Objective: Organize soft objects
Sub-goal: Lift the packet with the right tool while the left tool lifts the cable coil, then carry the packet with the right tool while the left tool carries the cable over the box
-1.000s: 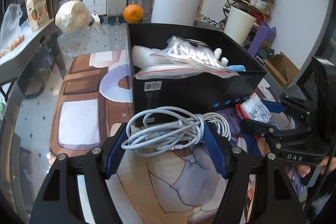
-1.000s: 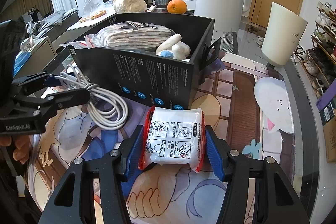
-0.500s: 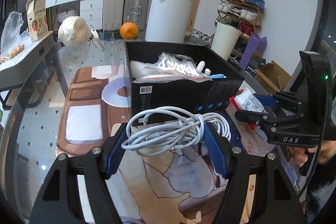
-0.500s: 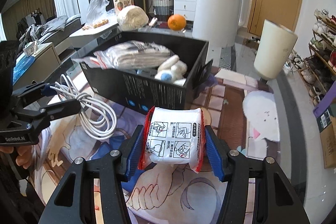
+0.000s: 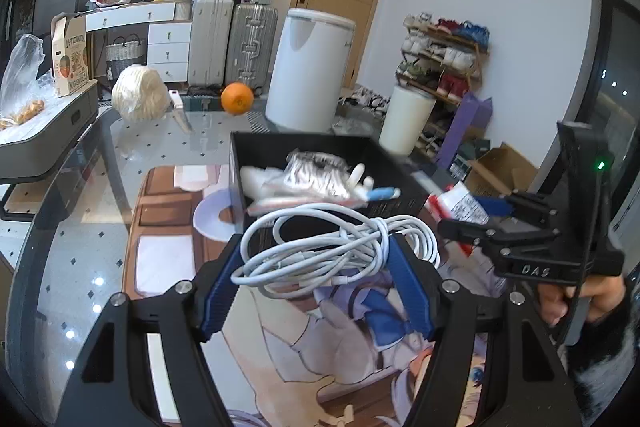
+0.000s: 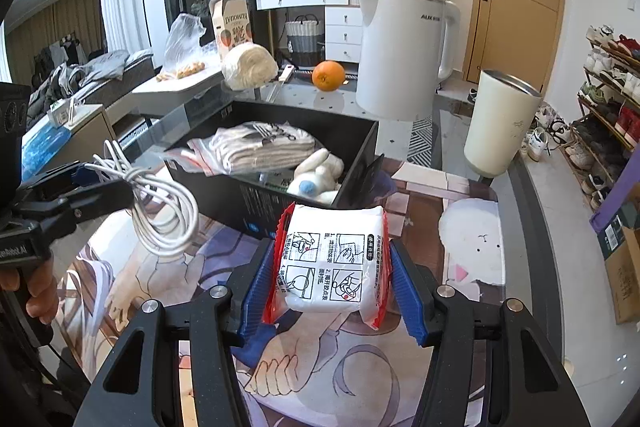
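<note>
Through the left wrist camera we see our left tool (image 5: 316, 277) half spread, its ribbed blue pads clamped on a loose coil of white cable (image 5: 332, 247), smooth and rubbery, held clear above the printed mat (image 5: 352, 339) on the table. Directly beyond stands the open black box (image 5: 256, 163), matte cardboard, holding a clear zip bag of knit fabric (image 5: 316, 175) and a white plush toy (image 5: 362, 181). To the right, the right tool (image 5: 460, 211) hangs beside the box with its packet. Farther back on the glass table (image 5: 80, 207) sit an orange (image 5: 237, 98) and a pale round bundle (image 5: 138, 99). Through the right wrist camera, our right tool (image 6: 330, 285) grips a soft white packet with red edges (image 6: 332, 263), its crinkly film printed with diagrams, just short of the box's (image 6: 256, 195) near wall. A tall white appliance (image 6: 400, 51) stands behind it.
</note>
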{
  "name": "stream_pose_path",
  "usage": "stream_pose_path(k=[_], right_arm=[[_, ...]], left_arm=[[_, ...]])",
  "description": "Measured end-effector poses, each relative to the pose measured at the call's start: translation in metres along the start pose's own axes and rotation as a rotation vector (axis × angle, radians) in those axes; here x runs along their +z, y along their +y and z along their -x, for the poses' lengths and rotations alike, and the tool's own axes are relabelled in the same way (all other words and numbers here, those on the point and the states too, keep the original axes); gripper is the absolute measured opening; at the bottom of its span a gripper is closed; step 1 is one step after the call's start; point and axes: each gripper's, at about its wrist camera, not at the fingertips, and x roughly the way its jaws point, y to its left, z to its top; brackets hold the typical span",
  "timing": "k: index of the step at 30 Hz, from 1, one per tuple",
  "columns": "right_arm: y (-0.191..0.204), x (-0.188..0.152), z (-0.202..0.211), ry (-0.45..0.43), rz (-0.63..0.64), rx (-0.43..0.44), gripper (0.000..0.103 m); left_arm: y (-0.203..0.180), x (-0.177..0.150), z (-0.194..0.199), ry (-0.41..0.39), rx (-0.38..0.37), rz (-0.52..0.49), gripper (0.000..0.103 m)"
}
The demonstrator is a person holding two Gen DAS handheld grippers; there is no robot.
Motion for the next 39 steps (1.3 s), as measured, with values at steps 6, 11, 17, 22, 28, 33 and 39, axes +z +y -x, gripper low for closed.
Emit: stream_pose_path(k=[6,11,17,22,28,33,39], right_arm=[[0.001,0.004,0.007,-0.026,-0.001,0.014,0.057],[0.005,0.01,0.009,-0.046,0.01,0.023,0.057],[0.007,0.02,-0.002,-0.045,0.027,0.031,0.057],[0.008,0.033,-0.011,-0.038,0.057,0.029,0.057],[0.011,0.047,-0.026,-0.01,0.112,0.025,0.057],[0.016,0.056,-0.045,0.021,0.149,0.04,0.057],[0.019,0.067,-0.059,0.04,0.17,0.058,0.057]], left_arm=[[0.002,0.013,0.012,-0.053,-0.003,0.017,0.07],[0.006,0.023,0.018,-0.088,0.003,0.029,0.07],[0.009,0.039,0.017,-0.117,0.017,0.028,0.07],[0.011,0.048,0.01,-0.123,0.024,0.017,0.07],[0.017,0.055,-0.004,-0.116,0.028,0.034,0.07],[0.021,0.062,-0.014,-0.109,0.037,0.037,0.07],[0.027,0.067,-0.027,-0.093,0.048,0.048,0.07]])
